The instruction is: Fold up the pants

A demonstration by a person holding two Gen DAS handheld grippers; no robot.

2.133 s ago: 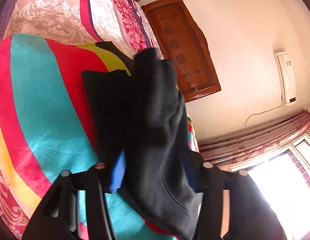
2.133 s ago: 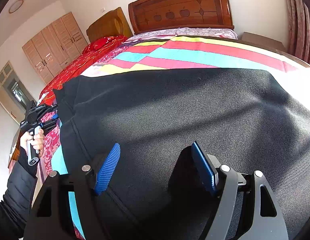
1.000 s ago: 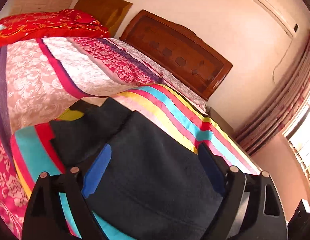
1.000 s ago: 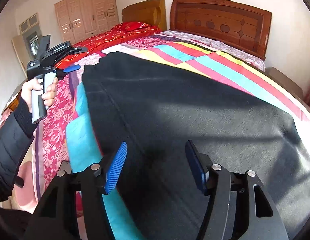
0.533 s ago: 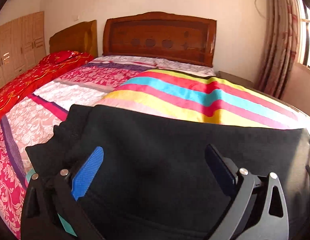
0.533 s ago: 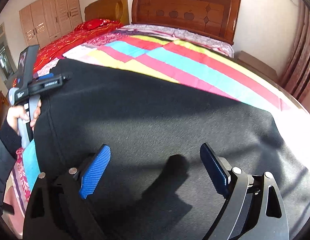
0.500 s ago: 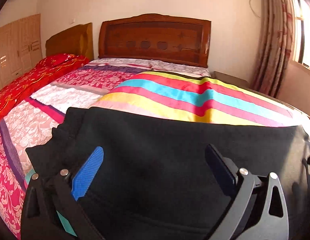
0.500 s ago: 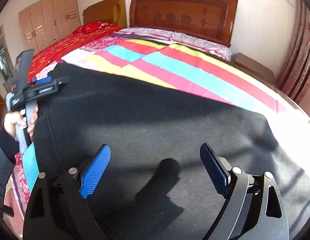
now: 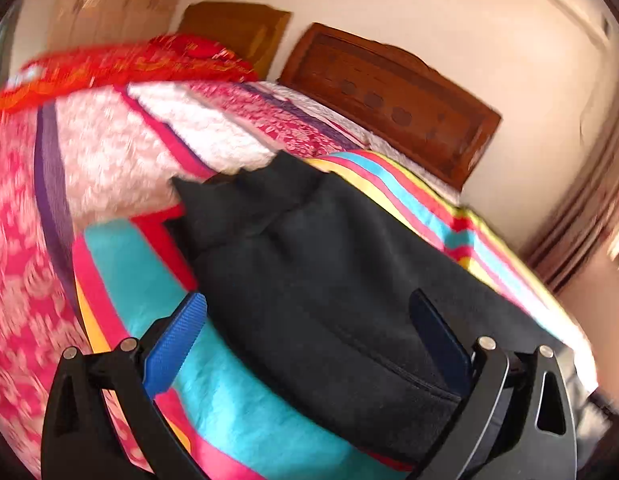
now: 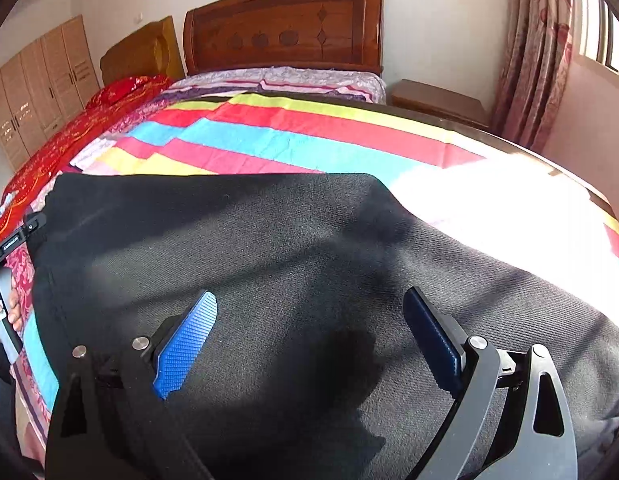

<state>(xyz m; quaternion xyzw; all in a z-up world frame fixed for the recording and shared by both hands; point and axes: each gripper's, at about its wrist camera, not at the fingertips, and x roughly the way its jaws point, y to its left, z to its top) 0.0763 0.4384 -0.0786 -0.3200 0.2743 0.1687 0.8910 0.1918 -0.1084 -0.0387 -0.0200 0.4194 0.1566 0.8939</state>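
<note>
The dark pants [image 10: 293, 264] lie folded flat across the striped bedspread [image 10: 293, 136]. In the left wrist view the pants [image 9: 329, 280] run from their left end toward the right, over the turquoise stripe. My left gripper [image 9: 309, 324] is open and empty, hovering over the pants' near left end. My right gripper [image 10: 309, 320] is open and empty above the middle of the pants. The left gripper also shows at the left edge of the right wrist view [image 10: 9, 248], in a hand beside the pants' left end.
A wooden headboard [image 10: 285, 32] stands at the far end of the bed. A red quilt [image 10: 69, 120] covers a second bed on the left. A nightstand [image 10: 437, 104], curtains [image 10: 537, 52] and a window are on the right. Wardrobes [image 10: 33, 88] stand far left.
My left gripper has swung left and tilted, now looking along the pants' left end; that view is blurred. My right gripper has shifted slightly right. Both stay open.
</note>
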